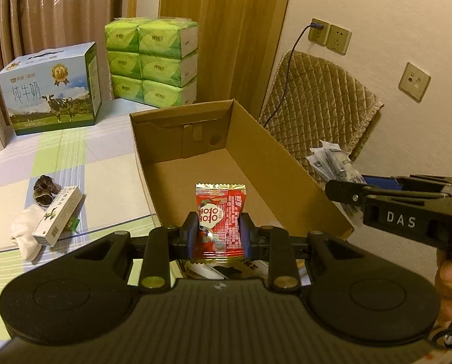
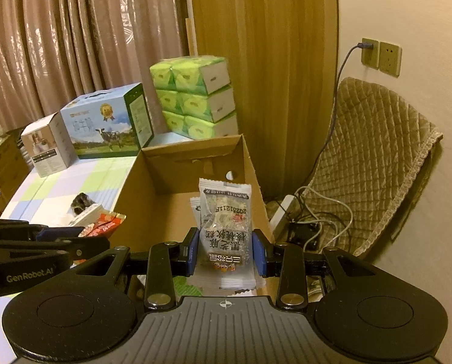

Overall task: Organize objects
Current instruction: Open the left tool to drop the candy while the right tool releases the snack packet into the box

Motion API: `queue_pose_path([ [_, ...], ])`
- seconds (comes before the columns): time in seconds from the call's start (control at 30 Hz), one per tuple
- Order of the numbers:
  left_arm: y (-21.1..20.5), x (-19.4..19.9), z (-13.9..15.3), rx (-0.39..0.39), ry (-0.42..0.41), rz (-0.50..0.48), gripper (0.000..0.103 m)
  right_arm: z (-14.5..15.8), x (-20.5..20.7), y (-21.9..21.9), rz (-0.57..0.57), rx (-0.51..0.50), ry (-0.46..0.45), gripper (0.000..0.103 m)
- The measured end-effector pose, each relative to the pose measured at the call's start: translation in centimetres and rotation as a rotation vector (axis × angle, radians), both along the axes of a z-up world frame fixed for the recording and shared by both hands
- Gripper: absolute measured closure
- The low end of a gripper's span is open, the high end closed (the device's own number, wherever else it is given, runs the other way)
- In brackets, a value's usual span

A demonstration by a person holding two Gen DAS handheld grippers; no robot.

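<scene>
Checked tablecloth table point(image 1: 74, 163): cardboard box point(image 1: 265, 151), milk carton point(image 1: 53, 88), tissue packs point(image 1: 153, 60), small box point(image 1: 59, 215) on white cloth point(image 1: 25, 233).

My left gripper point(image 1: 219, 233) clamps a glossy red foil packet point(image 1: 219, 216); my right gripper point(image 2: 226, 250) a shiny clear-plastic packet point(image 2: 226, 227). Cardboard box point(image 1: 274, 163): matt, plain brown.

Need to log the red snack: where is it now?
The red snack packet is pinched upright in the left claw, held above the near end of the open cardboard box.
</scene>
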State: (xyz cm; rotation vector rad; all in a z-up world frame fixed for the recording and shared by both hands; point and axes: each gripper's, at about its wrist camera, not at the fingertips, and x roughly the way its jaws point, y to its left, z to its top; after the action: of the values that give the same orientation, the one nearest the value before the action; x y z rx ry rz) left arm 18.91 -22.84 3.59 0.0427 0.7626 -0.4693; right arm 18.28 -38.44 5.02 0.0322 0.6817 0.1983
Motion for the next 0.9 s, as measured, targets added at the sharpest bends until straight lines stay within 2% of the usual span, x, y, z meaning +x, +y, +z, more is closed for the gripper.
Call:
queue_pose_path([
  [0.23,-0.2,1.2,-1.3,-0.007,0.019,0.024,0.074,-0.5,0.5,-0.4,-0.005,0.006,0.019,0.07],
  [0.7,2.2,0.6,-0.9,-0.012,0.022,0.067,0.071,-1.3,1.7,0.0,0.015,0.041,0.033,0.069],
  [0.73,2.3,0.6,-0.9,-0.012,0.019,0.068,0.07,-1.4,2.1,0.0,0.018,0.06,0.029,0.068],
  [0.8,2.4,0.4,-0.8,-0.009,0.014,0.075,0.064,-1.6,2.4,-0.3,0.013,0.091,0.023,0.049],
  [0.9,2.9,0.2,-0.7,-0.004,0.009,0.084,0.06,-1.3,2.1,-0.8,0.0,0.109,0.006,0.046],
])
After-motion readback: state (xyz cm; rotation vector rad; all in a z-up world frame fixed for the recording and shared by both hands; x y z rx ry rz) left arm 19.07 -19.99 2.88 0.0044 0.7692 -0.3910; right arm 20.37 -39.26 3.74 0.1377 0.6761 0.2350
